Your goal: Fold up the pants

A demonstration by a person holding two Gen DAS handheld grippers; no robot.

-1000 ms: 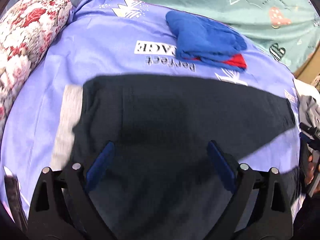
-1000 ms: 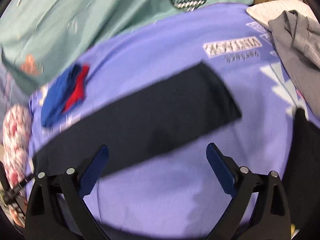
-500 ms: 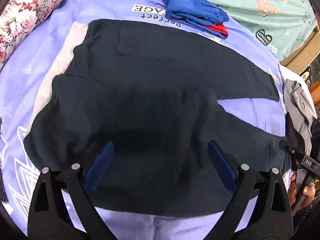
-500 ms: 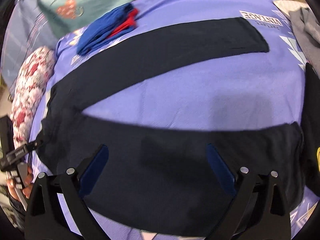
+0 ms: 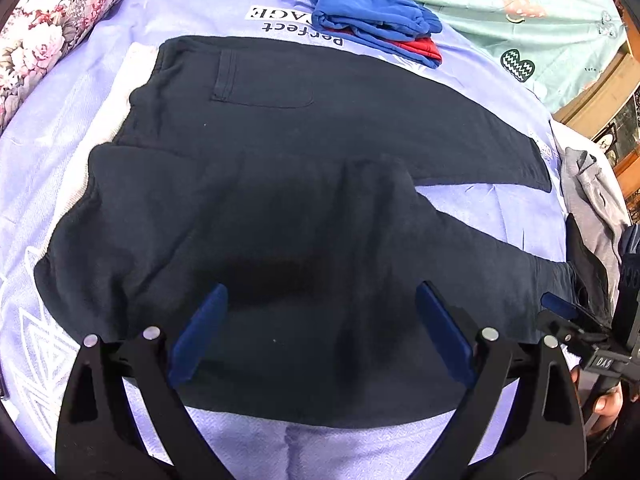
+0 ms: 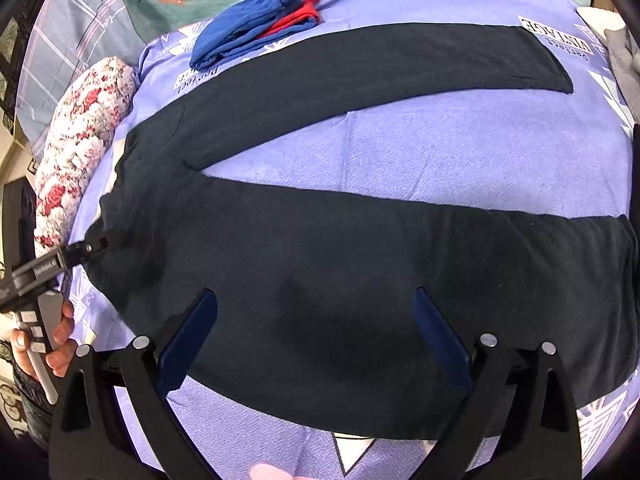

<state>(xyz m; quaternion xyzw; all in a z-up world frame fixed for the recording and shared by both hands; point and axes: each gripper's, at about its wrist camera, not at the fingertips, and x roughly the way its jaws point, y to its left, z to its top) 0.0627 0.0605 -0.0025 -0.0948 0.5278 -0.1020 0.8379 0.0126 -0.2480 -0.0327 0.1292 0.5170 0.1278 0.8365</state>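
Black pants (image 5: 280, 184) lie spread flat on the lavender bedsheet (image 5: 492, 208) of the bed, waistband toward the floral pillow (image 5: 48, 28), the two legs splayed apart in a V with bare sheet between them; back patch pocket (image 5: 260, 84) faces up on the far leg. Left hand-held gripper (image 5: 320, 324) hovers over the seat and near hip, jaws wide apart, nothing between them. Right hand-held gripper (image 6: 316, 328) hovers over the near leg, likewise spread wide and empty. Fabric reads as a soft, thick knit (sweatpant-type, matte, slight pilling): judged limp, no stiffness to hold a shape, moderate weight, not slippery against the sheet, not fragile. It will likely drape and sag from any single pinch, so two holds seem needed. Probable first fold: near leg over far leg. Suggested holds: left on the near edge of the waistband (image 5: 60, 276), right at the near leg's cuff (image 6: 616, 264), pinching both layers so the lower one does not trail. Soft ridges sit at the crotch (image 5: 380, 172); may need smoothing. Folded blue and red clothes (image 5: 372, 28) lie just beyond the far leg, grey garment (image 5: 596, 196) past the cuffs; both clear of the fold path, as far as I can judge.
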